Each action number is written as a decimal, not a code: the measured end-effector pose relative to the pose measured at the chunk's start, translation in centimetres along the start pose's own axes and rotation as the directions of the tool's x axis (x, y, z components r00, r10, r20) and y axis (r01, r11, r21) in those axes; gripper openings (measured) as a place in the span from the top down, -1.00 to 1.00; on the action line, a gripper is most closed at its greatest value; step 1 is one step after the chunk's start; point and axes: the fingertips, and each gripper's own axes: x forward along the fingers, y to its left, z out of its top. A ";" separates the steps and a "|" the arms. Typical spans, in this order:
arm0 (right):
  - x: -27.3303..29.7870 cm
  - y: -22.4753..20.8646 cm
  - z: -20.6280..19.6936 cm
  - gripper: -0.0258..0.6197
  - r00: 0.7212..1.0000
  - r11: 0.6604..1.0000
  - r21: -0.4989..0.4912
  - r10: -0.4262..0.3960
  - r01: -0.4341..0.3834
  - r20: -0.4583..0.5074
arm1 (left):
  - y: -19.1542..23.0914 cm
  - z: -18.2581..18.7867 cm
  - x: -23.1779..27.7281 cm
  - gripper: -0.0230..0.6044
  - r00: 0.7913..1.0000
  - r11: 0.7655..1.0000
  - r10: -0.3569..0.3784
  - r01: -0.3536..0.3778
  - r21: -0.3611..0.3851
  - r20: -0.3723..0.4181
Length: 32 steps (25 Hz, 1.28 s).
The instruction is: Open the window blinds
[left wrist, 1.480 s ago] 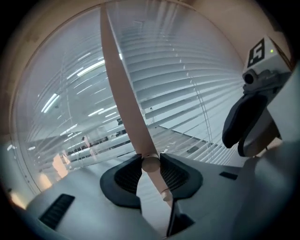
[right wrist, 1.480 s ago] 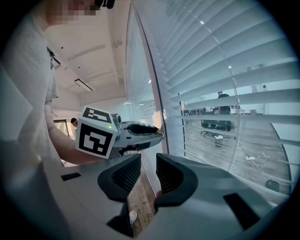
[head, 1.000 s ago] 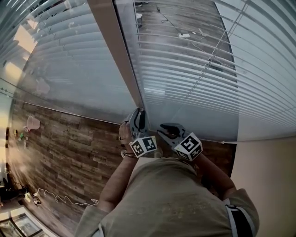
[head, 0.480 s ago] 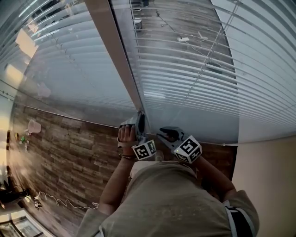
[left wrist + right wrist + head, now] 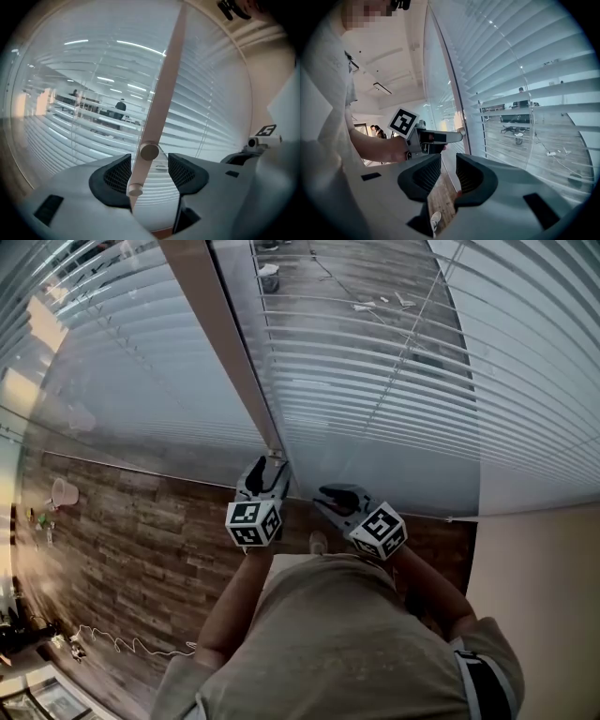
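Observation:
A beige tilt wand [image 5: 234, 343] hangs down in front of the white slatted blinds [image 5: 394, 390]. Its lower end, with a round knob [image 5: 150, 151], sits between the jaws of my left gripper [image 5: 267, 470]. These jaws have just been opening. In the left gripper view the wand [image 5: 161, 93] passes through the wide gap of the left gripper [image 5: 149, 171], and the pads do not press on it. My right gripper [image 5: 328, 495] hovers just to the right, close to the blinds. In its own view the right gripper [image 5: 447, 176] has its jaws a little apart around nothing.
Wood-plank floor [image 5: 141, 540] lies below, with a pink cup [image 5: 66, 490] and white cables [image 5: 112, 643] at the left. A beige wall [image 5: 534, 615] stands at the right. Through the slats [image 5: 93, 122] an office with desks and people shows.
My left gripper has rolled around the wand, its marker cube swinging from right to left, and its jaws have spread off the wand. The right gripper has stayed put.

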 end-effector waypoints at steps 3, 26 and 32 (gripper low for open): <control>-0.1 -0.1 -0.1 0.59 1.000 1.000 0.011 -0.002 0.002 -0.001 | -0.2 0.7 -0.2 0.16 1.000 1.000 0.009 -0.009 -0.023 0.026; -0.7 -0.8 0.0 0.59 1.000 1.000 0.011 -0.008 0.008 0.008 | -0.2 0.3 0.7 0.50 0.970 0.783 0.243 -0.208 0.586 0.019; -1.8 0.5 4.6 0.59 0.996 0.998 -0.056 0.015 -0.010 0.088 | -0.7 0.6 0.4 0.49 0.972 0.715 0.230 -0.196 0.671 0.039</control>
